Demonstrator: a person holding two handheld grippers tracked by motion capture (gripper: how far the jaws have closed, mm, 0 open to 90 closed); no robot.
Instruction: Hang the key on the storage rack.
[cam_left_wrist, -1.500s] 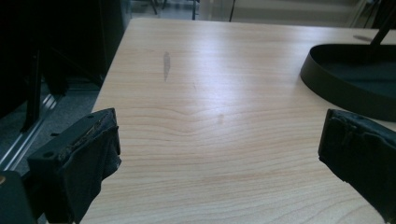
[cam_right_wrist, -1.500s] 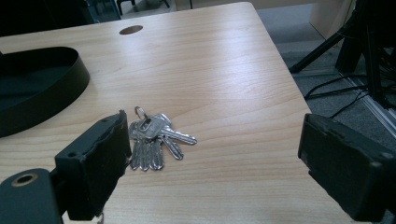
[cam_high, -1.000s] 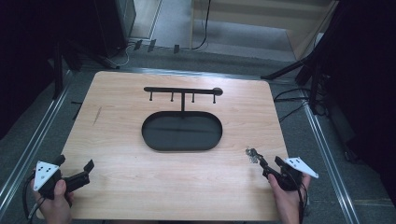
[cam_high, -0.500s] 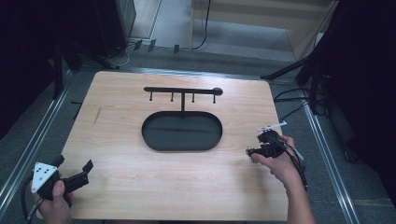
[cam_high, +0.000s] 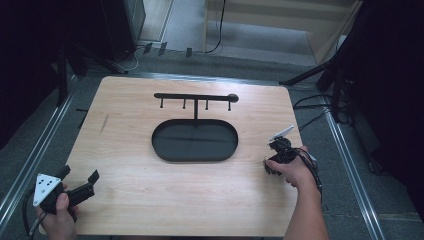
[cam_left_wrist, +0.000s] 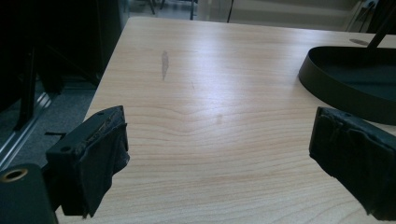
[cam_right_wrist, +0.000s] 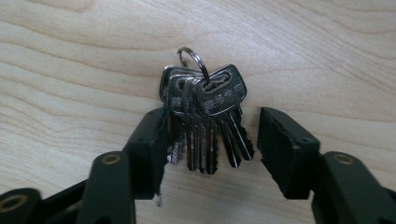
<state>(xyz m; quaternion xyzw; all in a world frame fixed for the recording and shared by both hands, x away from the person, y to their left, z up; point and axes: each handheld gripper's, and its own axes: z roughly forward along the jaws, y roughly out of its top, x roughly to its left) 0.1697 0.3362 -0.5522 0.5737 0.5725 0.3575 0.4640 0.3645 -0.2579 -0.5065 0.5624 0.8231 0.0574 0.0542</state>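
Note:
A bunch of silver keys (cam_right_wrist: 205, 112) on a ring lies flat on the wooden table (cam_high: 130, 125) at its right side. My right gripper (cam_right_wrist: 212, 140) points down over the keys (cam_high: 267, 161). Its jaws have just been closing, with the key blades between them. The left pad touches the bunch, while a gap remains at the right pad. In the high view the right gripper (cam_high: 274, 166) is near the table's right edge. My left gripper (cam_high: 80, 175) rests at the front left corner, open and empty (cam_left_wrist: 219, 140). A black key rack (cam_high: 196, 97) with hooks stands on an oval tray base (cam_high: 195, 141) mid-table.
The oval tray's rim (cam_left_wrist: 345, 88) is ahead and to the right of my left gripper. Metal rails (cam_high: 30, 160) run along both sides of the table. Black stands and cables (cam_high: 320, 107) are on the floor at the right.
My right hand has moved from the front right corner up along the right edge to the keys and tipped down over them. Its jaws stand narrower. The left hand has stayed put.

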